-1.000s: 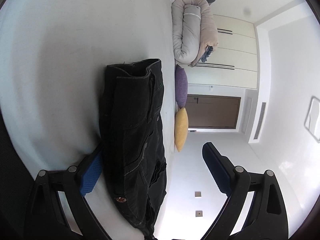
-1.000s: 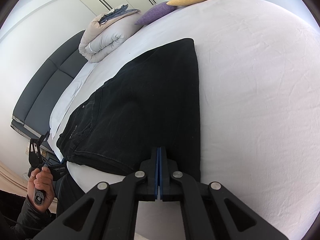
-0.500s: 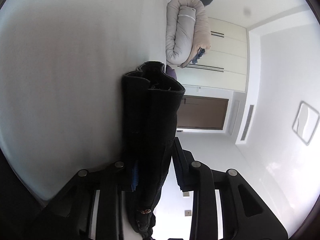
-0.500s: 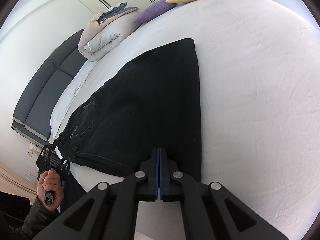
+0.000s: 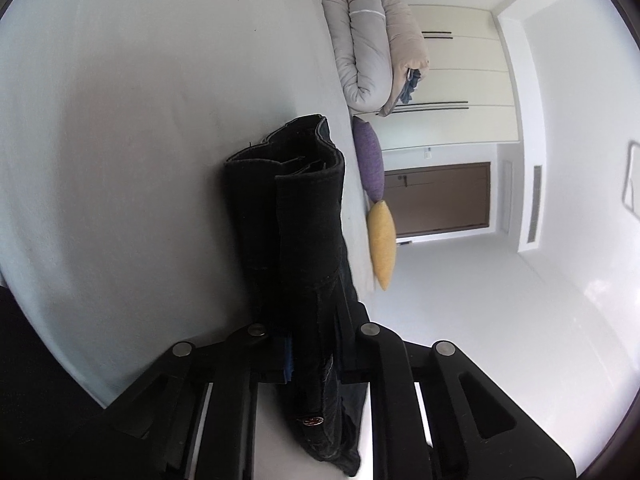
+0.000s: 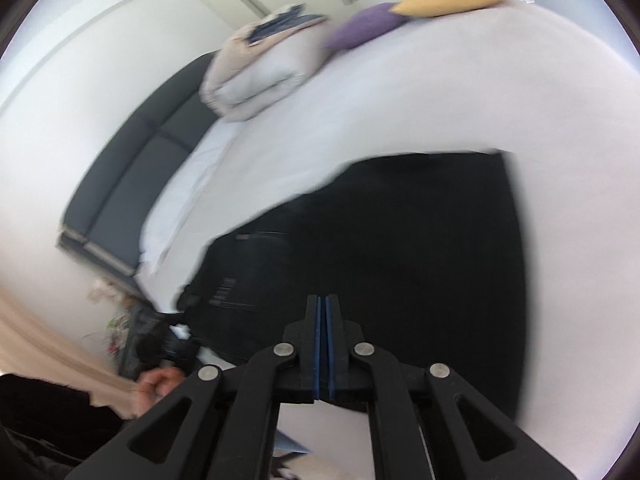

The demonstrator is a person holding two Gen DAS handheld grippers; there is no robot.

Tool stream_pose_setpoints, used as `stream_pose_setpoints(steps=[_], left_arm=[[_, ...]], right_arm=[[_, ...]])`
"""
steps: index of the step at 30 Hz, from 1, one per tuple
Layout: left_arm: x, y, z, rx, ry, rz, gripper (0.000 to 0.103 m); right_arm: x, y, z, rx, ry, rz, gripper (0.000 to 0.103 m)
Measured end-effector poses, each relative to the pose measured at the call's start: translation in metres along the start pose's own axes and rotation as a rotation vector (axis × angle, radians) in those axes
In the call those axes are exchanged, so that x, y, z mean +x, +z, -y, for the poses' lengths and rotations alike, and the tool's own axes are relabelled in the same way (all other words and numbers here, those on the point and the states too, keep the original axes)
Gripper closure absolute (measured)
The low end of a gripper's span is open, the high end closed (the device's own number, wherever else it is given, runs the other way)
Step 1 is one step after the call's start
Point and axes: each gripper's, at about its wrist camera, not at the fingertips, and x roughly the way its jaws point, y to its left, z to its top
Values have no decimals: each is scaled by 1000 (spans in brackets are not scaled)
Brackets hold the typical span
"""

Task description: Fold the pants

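Note:
Black pants [image 6: 400, 236] lie folded lengthwise on the white bed [image 6: 480, 92]. My left gripper [image 5: 316, 356] is shut on the waist end of the pants [image 5: 288, 224], with the dark fabric bunched upright between its pads. My right gripper [image 6: 322, 316] is shut on the near edge of the pants at the leg end; the view is blurred by motion. The left gripper also shows in the right wrist view [image 6: 160, 344], in a hand by the waistband.
A rolled beige duvet [image 5: 372, 40], a purple cushion [image 5: 370, 160] and a yellow cushion [image 5: 382, 240] lie along the bed's far side. A dark headboard [image 6: 132, 164] stands at the left. Wardrobe doors and a brown door [image 5: 440, 200] lie beyond.
My left gripper closed on the waist end of the pants and holds it. My right gripper, still shut on the leg end, has lifted and swung, so the pants look shorter and blurred.

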Motion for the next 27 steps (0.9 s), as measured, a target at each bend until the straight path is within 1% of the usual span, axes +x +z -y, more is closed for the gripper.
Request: stream_pose_setpoints(steps=[3,5,7,11,14,15,16,19,24,27], left_arm=[[0,0,6,46,27,-5,92],[-1,-1,12,82,46,-8,93],[-1,-3,19,116,57,-11,93],[-1,-4,34,186,80,-14,93],[0,-7,47,242,96,-15,93],[1,-9,53,265,102,-14,93],[1,-10,58,284,106,-13,93],[7,-12,78,346,118,-11,93],[15,-21,113,448,133,-9,93],[22,-29,135,508,147,-11,93]], right_arm=[[42,21,-20,-10,54,-82,100],[71,32,-26,-6,52,-127,100],[101,39,-25,28,58,-180,100],[143,42,-16,116,67,-254,100],[161,34,-9,131,25,-302,100],[169,28,-5,132,-13,-335,103],[172,24,-2,142,-16,-341,103],[173,19,7,176,7,-318,103],[172,11,6,146,-22,-273,103],[168,7,9,154,10,-253,103]])
